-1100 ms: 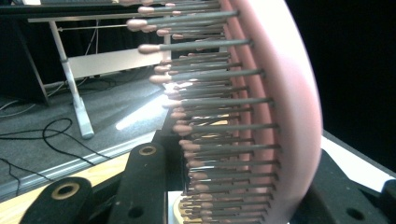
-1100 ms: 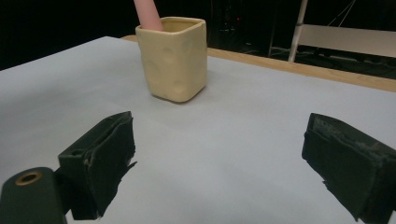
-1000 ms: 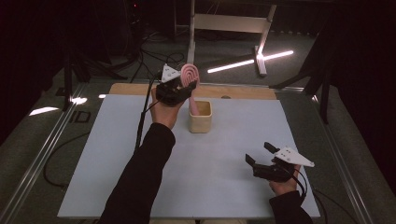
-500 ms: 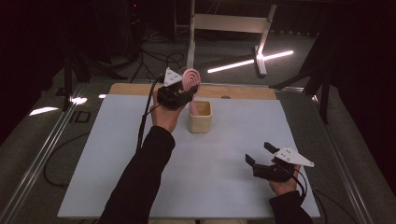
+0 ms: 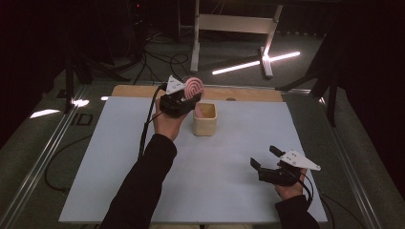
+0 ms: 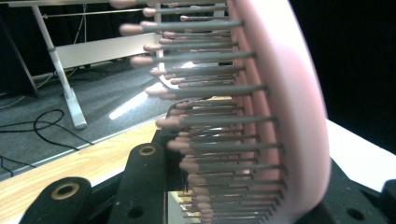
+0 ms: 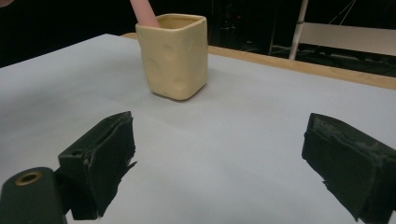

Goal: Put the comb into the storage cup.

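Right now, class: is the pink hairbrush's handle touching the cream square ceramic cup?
Cannot tell. The right gripper view shows the pink hairbrush handle dipping behind the cream square ceramic cup rim, hiding any contact.

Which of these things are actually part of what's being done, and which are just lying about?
In use: pink hairbrush, held in the left gripper; yellow cup, its handle inside.
Just there: right gripper, open and idle; white frame; floor cables.

Pink hairbrush (image 6: 285,116) in left claw (image 6: 233,196)
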{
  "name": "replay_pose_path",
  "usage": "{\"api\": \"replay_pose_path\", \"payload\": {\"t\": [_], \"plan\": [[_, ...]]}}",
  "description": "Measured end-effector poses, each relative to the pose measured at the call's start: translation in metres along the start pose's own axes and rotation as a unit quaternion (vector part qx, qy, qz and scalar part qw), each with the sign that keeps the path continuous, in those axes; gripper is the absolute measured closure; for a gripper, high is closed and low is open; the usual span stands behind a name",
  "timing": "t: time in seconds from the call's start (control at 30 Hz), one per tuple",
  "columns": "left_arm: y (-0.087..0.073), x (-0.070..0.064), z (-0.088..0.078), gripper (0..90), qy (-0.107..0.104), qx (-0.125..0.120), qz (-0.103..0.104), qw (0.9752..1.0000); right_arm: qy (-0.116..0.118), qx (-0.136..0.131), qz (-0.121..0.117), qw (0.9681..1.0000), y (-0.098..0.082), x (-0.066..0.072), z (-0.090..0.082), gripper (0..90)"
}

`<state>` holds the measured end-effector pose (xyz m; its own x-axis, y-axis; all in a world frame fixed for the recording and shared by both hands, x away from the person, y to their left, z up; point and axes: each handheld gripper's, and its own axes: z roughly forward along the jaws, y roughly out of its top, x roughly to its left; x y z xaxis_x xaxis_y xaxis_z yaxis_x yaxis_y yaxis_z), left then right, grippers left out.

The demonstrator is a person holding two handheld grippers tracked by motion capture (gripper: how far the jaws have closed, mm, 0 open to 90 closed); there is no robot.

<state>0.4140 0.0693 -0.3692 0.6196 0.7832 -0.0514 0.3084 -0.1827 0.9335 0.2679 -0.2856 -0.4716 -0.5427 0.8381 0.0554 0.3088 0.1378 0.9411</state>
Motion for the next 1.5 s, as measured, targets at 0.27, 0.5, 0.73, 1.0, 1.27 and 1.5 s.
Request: {"api": "replay_pose_path", "payload": {"t": [0.27,0.5,0.73,1.0,1.27,1.5], "plan": [[-0.007,0.0,0.003,63.4,-0.001,0.006,-0.001,1.0,0.0,0.0,0.0,1.0,0.0,0.0,0.0,9.2],[-0.012,-0.002,0.006,63.3,-0.002,0.013,-0.002,0.9999,-0.001,0.0,0.0,1.0,0.0,0.0,0.0,9.2],[-0.015,-0.002,0.01,63.3,-0.002,0.019,-0.001,0.9998,-0.001,0.001,0.0,1.0,0.0,0.0,0.0,9.2],[-0.02,-0.003,0.014,63.3,-0.003,0.023,-0.005,0.9997,-0.001,0.001,0.0,1.0,0.0,0.0,0.0,9.2],[-0.023,-0.004,0.018,63.3,-0.004,0.028,-0.006,0.9996,-0.001,0.002,-0.001,1.0,-0.001,-0.001,0.0,9.2],[-0.026,-0.005,0.021,63.3,-0.006,0.031,-0.008,0.9995,0.001,0.003,-0.002,1.0,-0.001,-0.001,0.001,9.2]]}}
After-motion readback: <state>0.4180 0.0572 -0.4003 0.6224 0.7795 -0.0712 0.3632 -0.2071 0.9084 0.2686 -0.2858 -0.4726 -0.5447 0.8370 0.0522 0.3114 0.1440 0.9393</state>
